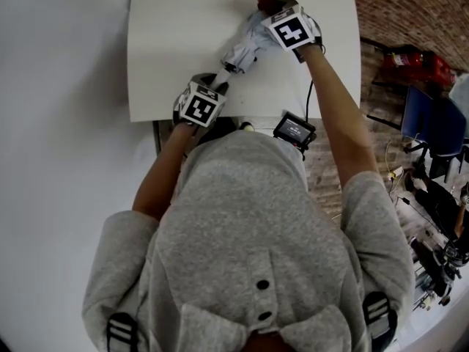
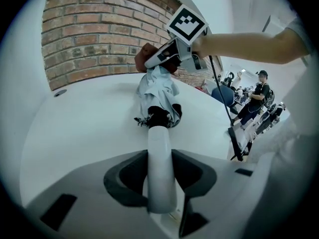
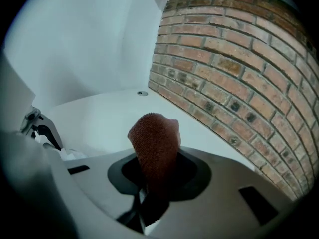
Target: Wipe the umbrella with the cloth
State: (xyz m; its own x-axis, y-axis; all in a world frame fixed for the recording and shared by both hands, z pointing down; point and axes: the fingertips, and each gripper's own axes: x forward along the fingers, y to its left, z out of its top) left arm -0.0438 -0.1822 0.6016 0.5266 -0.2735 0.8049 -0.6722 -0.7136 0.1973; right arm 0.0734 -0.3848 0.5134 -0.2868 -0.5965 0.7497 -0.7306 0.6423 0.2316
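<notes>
A folded pale grey umbrella point(image 1: 242, 46) lies slantwise on the white table point(image 1: 168, 50). My left gripper point(image 1: 215, 86) is shut on its white handle point(image 2: 160, 158), which runs straight out between the jaws toward the bunched canopy point(image 2: 158, 91). At the umbrella's far end, my right gripper point(image 1: 270, 9) is shut on a reddish-brown cloth point(image 3: 154, 141), which sticks up from its jaws. In the left gripper view the cloth point(image 2: 143, 59) rests against the top of the canopy. A bit of the umbrella point(image 3: 40, 128) shows at the left edge of the right gripper view.
A brick wall point(image 3: 234, 78) runs along the table's far side. A small round grommet point(image 2: 60, 92) sits in the tabletop near the wall. A black device point(image 1: 294, 129) with a cable hangs at the table's near edge. Chairs and clutter point(image 1: 432, 123) and a person point(image 2: 256, 96) stand off to the right.
</notes>
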